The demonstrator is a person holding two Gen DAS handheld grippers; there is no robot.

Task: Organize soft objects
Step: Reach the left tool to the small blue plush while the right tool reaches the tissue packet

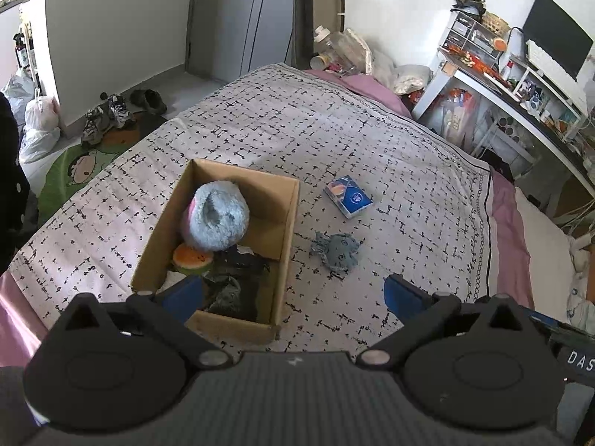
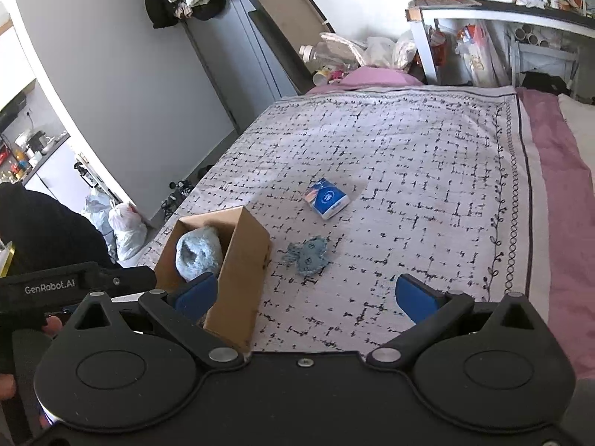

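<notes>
Both tools hang above the bed and neither carries anything: the left gripper has its blue fingers spread wide apart, and the right gripper shows the same wide gap, jaws empty. Below them sits the cardboard box, open on the patterned bedspread, and it already has a load inside: a fluffy blue plush leaning against the far left wall, a watermelon-slice toy just in front of it, and some dark fabric bunched at the near end. Out on the bedspread, just beside the box's right wall, lies a small blue knitted toy, flat and crumpled, touching nothing else. From the right wrist view that same knitted toy sits between the two fingers' lines, a little ahead of them. Further off, beyond the toy, a blue tissue pack lies on its own, well apart from the box.
</notes>
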